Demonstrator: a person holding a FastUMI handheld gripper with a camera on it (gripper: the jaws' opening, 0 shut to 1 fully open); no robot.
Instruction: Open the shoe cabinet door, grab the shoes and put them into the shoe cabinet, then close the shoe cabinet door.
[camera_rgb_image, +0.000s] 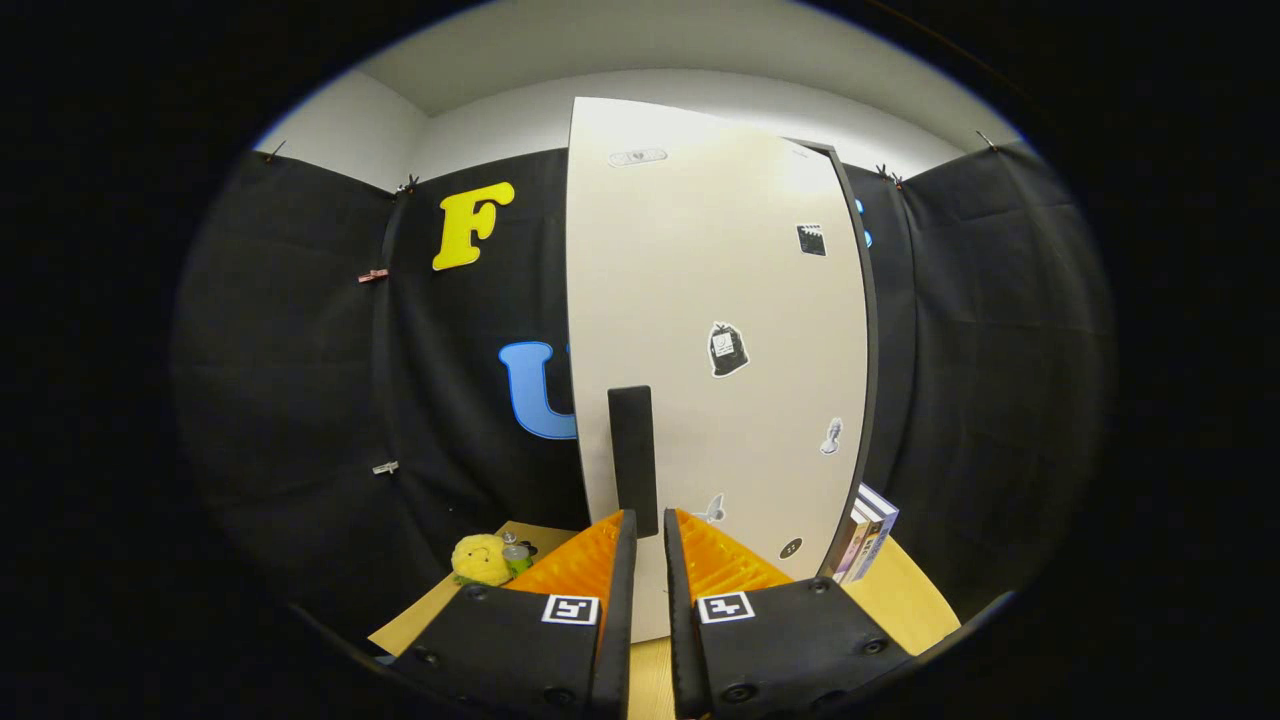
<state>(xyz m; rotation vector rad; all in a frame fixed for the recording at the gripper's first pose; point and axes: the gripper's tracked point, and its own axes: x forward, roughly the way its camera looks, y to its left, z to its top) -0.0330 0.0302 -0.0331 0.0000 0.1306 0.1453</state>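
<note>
My claw: my two fingers point straight at the cabinet door, with a narrow gap between them; their tips sit just at the bottom end of the door's dark handle. I cannot tell whether they touch it.
Claw state: nearly closed but grasping nothing; the handle's lower end lines up with the gap and sits just above my fingertips, not pinched between them.
Shoe cabinet door: a tall pale panel right ahead of me, standing upright on the wooden table, with several small stickers scattered over it. A dark edge runs down its right side.
Handle: a dark upright bar low on the door, near its left edge, directly beyond my fingers.
Shoes: I cannot pick them out from here.
Wooden table: light wood, showing on both sides of my fingers and under the cabinet.
Yellow plush toy: on the table, left of my left finger, near the table's far corner, with a small clear thing just beside it.
Books: a few standing tilted against the cabinet's right side, on the table.
</note>
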